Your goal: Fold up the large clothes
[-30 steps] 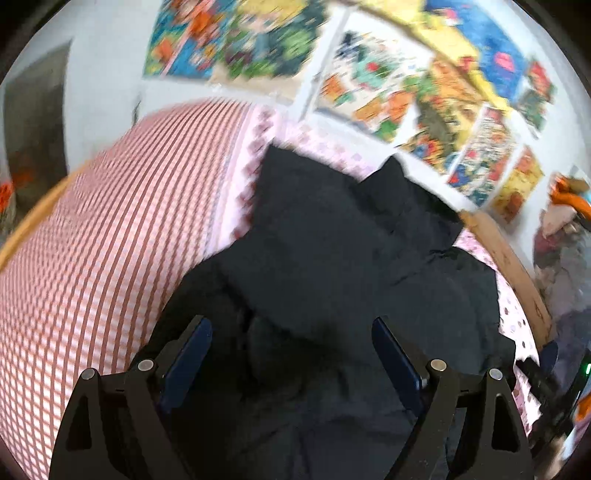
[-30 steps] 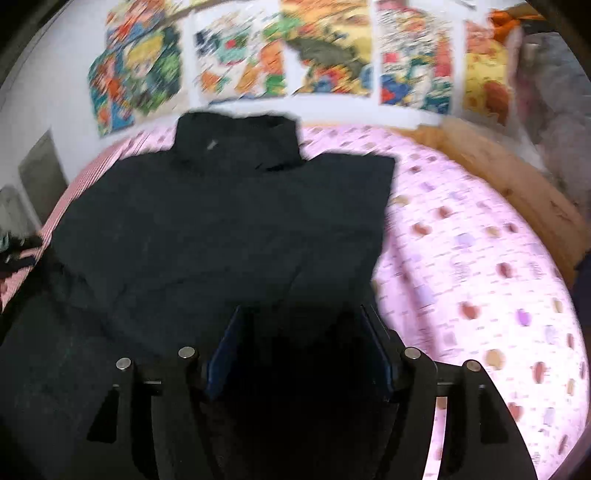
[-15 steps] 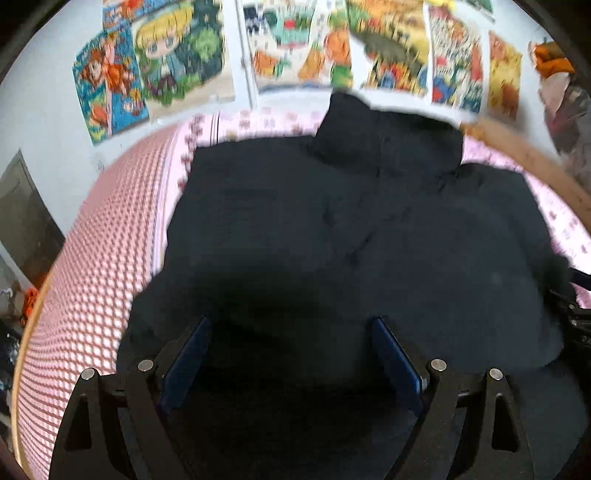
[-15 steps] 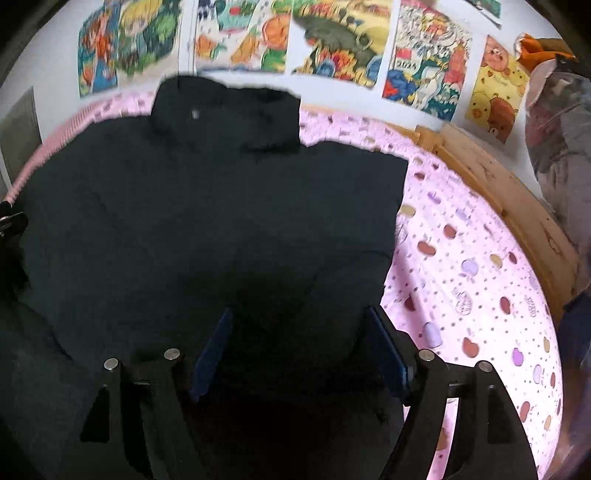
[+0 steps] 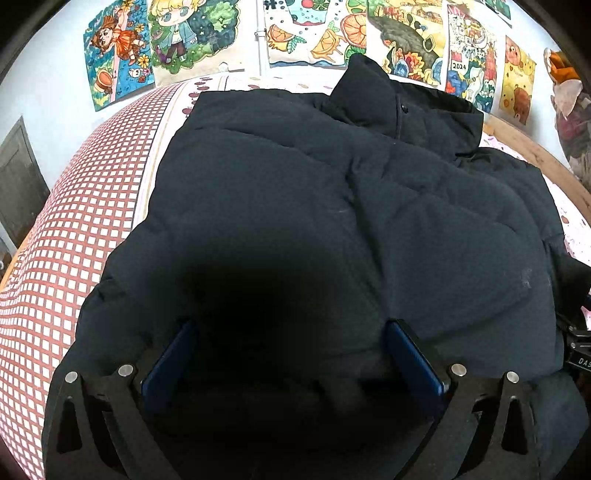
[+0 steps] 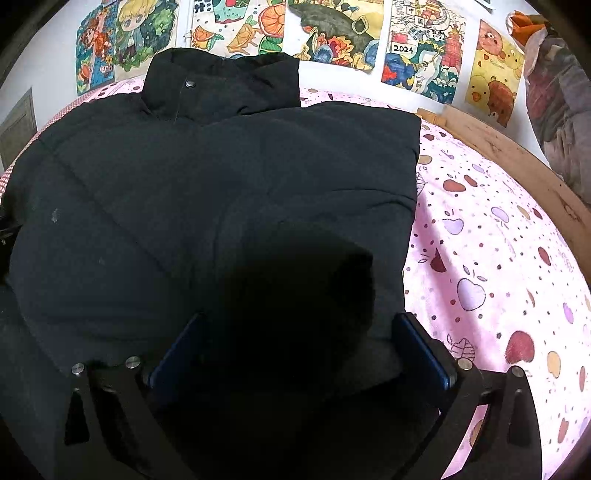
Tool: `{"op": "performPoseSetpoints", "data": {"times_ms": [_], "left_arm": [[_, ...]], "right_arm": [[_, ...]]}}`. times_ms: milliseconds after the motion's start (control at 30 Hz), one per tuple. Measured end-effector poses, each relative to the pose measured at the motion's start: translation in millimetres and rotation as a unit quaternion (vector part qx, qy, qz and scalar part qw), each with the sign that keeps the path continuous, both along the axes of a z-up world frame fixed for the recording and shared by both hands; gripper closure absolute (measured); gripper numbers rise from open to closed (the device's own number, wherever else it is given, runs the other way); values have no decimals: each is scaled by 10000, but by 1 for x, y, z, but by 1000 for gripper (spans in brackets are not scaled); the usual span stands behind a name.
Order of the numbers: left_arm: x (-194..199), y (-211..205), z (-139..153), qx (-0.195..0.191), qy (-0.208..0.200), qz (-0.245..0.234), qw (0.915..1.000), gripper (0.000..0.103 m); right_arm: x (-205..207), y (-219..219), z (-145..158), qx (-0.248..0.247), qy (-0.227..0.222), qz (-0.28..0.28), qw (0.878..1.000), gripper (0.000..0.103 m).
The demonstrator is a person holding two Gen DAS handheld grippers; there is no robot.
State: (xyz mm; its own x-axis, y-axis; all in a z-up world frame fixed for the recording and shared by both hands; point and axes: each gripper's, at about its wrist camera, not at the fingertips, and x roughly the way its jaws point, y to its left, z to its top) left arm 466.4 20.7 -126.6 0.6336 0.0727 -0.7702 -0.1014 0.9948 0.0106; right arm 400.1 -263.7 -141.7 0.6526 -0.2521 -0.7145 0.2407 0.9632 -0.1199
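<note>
We see the black jacket [image 5: 295, 192] on the bed [image 6: 480, 258]; left hand-held gripper [image 5: 291, 354] and right hand-held gripper [image 6: 299, 350] both spread wide over it.

Could not make out the near folds of the black jacket [image 5: 295, 206] between the left hand-held gripper [image 5: 291, 354] fingers, lost in deep shadow. Same under the right hand-held gripper [image 6: 299, 347]: a dark, blurred bulge, grip impossible to judge. Jacket hem cut off by the lower edge. Posters [image 6: 332, 33] cropped at the top.
</note>
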Motion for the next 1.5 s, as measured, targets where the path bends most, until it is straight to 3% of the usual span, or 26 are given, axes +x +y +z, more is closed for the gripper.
{"op": "performPoseSetpoints", "data": {"times_ms": [667,1100,1300,1400,1500], "left_arm": [[0,-3,-6,94,-17,17,10000,0],[-1,2,-6,-129,8,-16,9999,0],[-1,13,21,-371,257,-157,9989,0],[2,21,45,-481,-28,-54,9988,0],[15,29,76,-545,-479,49,9974,0]], "right_arm": [[-3,-1,-5,59,-190,-89,9998,1],[-6,3,-2,21,-159,-168,9997,1],[-5,-5,27,372,158,-191,9990,1],[-7,-12,52,698,-176,-198,9972,1],[4,-14,77,625,-496,-214,9966,1]]}}
